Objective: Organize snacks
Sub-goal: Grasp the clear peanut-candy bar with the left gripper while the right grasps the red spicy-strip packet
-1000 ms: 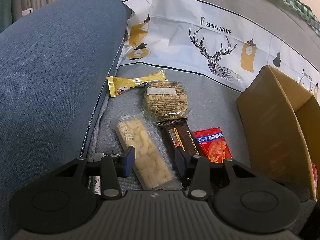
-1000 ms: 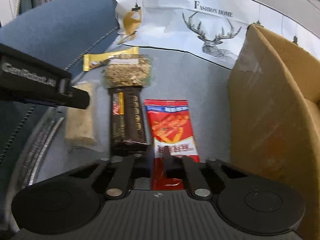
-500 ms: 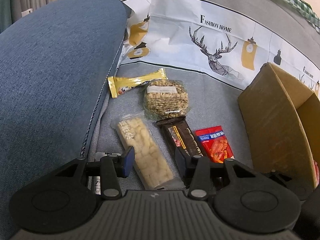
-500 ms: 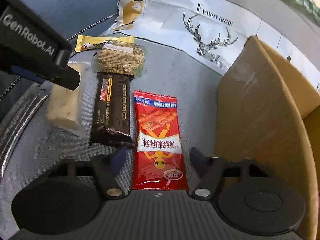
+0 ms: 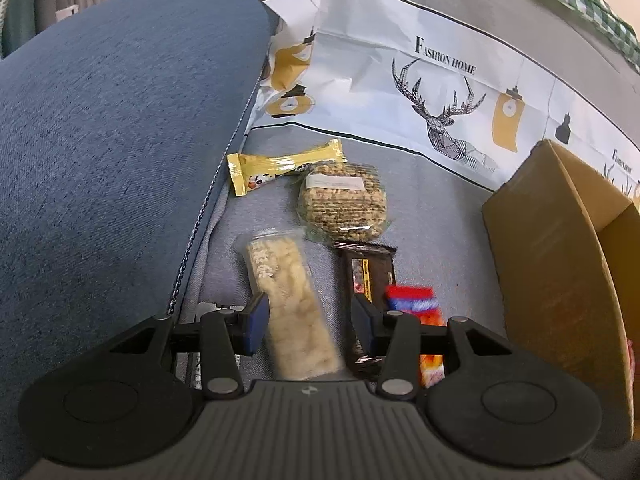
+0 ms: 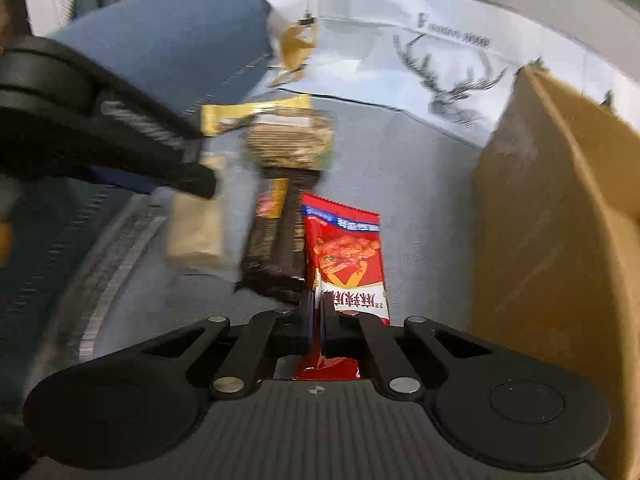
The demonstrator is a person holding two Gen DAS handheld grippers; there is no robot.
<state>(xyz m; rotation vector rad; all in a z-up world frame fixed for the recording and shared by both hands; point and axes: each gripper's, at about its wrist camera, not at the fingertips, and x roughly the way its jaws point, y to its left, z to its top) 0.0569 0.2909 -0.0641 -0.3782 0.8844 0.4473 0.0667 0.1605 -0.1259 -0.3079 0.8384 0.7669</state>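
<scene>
One red packet is pinched in your right claw, your left claw half-open over the pale bar; next, carry it to the cardboard box.

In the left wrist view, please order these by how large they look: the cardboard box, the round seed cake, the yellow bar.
1. Cardboard box, clearly the largest, though part of it is cut off at the frame's edge.
2. Round seed cake.
3. Yellow bar, the slimmest; it lies a little farther from the camera, which may shrink it slightly.
</scene>
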